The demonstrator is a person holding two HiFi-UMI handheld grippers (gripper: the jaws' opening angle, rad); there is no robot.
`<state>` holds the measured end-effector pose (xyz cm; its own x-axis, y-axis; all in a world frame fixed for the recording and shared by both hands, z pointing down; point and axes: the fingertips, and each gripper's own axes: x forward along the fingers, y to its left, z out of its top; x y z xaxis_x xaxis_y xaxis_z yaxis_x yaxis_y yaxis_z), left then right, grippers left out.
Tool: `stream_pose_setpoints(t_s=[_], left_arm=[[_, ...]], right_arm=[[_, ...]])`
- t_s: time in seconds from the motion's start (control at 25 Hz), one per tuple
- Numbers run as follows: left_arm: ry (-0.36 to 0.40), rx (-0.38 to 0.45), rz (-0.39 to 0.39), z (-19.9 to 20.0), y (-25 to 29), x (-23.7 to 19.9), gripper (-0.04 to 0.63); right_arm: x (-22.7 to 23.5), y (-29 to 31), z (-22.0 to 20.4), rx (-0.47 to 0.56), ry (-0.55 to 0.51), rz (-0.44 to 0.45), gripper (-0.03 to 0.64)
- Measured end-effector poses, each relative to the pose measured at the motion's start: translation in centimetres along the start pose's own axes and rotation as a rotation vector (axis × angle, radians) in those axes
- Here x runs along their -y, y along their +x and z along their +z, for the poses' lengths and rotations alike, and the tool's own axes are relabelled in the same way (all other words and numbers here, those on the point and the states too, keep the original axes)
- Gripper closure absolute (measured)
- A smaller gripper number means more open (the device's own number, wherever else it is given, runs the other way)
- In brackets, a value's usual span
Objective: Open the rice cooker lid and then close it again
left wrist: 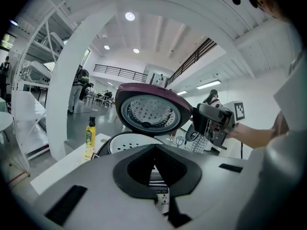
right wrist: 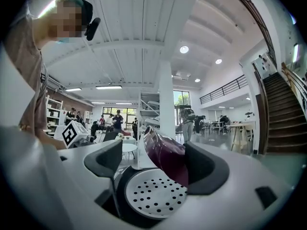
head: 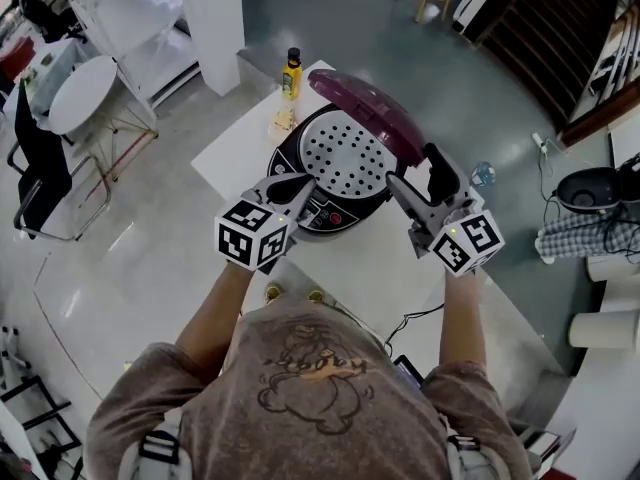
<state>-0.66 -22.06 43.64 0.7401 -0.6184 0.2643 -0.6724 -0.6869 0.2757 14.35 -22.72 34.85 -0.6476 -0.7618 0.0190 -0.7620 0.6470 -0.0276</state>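
On the table, the rice cooker stands with its lid raised. At its near side the left gripper has its jaws together and empty. The right gripper has its jaws apart beside the lid.

You have clear room above the open rice cooker and along the bare tabletop at left; its raised lid walls off the far right, a bottle stands just beyond

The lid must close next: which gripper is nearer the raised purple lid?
Right. The right gripper is beside the lid's lower right edge; the left gripper is farther off, at the front of the cooker.
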Motion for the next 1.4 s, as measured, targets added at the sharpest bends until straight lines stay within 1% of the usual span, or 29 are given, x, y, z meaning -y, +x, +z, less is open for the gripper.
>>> stream_pose_setpoints(t_s=[0.36,0.8,1.08,1.24,1.4], left_arm=[[-0.01,0.023,0.011,0.3,-0.5,-0.8,0.575],[-0.01,0.027,0.018,0.7,-1.2,-1.3,0.575],[-0.01,0.032,0.013,1.4,-1.0,-1.0,0.575],[0.001,0.045,0.009,1.6,-1.2,-1.3,0.575],[0.025,0.049,-0.007,2.2,-0.5,-1.0,0.575]], right_arm=[[-2.1,-0.3,-2.5,-0.024,0.019,0.016,0.219],[-4.2,-0.6,-5.4,-0.063,0.053,0.026,0.237],[-4.3,-0.9,-6.8,-0.072,0.107,0.011,0.25],[-5.2,-0.7,-8.2,-0.095,0.118,0.01,0.252],[-5.4,-0.7,-8.8,-0.097,0.123,0.01,0.252]])
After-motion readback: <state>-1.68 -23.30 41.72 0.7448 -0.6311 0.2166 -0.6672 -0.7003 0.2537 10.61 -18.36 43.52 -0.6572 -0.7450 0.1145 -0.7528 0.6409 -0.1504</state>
